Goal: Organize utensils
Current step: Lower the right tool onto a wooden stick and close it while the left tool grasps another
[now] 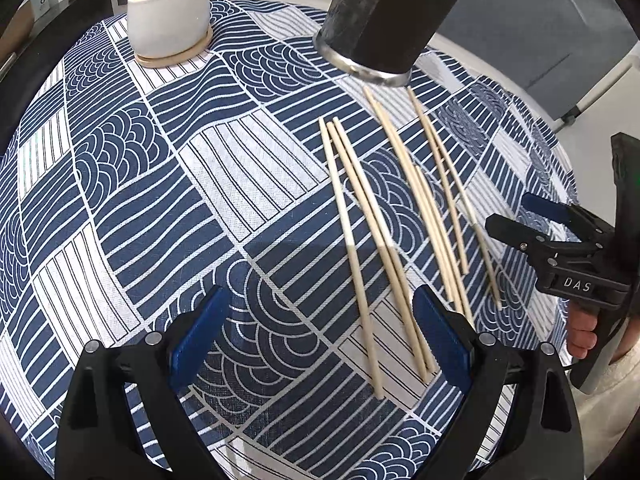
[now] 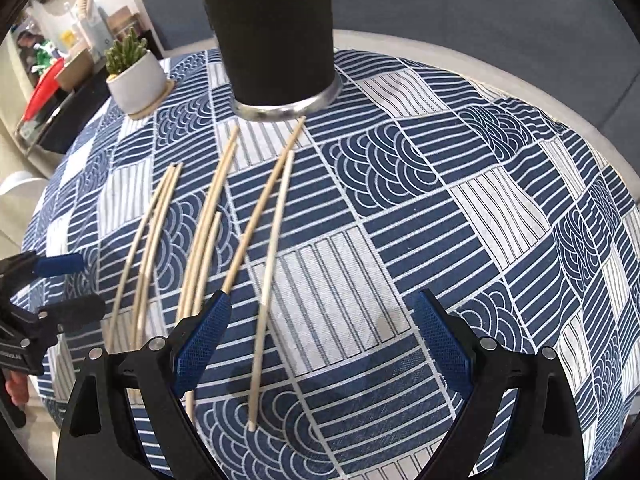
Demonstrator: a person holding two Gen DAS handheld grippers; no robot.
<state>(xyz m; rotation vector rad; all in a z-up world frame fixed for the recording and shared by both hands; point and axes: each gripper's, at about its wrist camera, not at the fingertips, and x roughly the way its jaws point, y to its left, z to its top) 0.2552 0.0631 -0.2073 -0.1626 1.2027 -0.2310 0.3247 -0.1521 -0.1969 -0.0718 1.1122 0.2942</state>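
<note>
A blue-and-white patterned cloth (image 1: 200,184) covers the round bench, and at its far left a small green succulent in a white pot (image 1: 170,20) sits on a pale saucer (image 1: 188,54).

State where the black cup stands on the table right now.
The black cup stands upright at the far side of the patterned tablecloth, just beyond the chopsticks' far tips, right of the potted succulent.

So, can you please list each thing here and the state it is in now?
Chopsticks: lying loose on the tablecloth, none picked up.
Black holder cup: standing upright, beyond the chopsticks.
Potted succulent: upright on its saucer.
Left gripper: jaws open, holding nothing.
Right gripper: jaws open, holding nothing.
</note>
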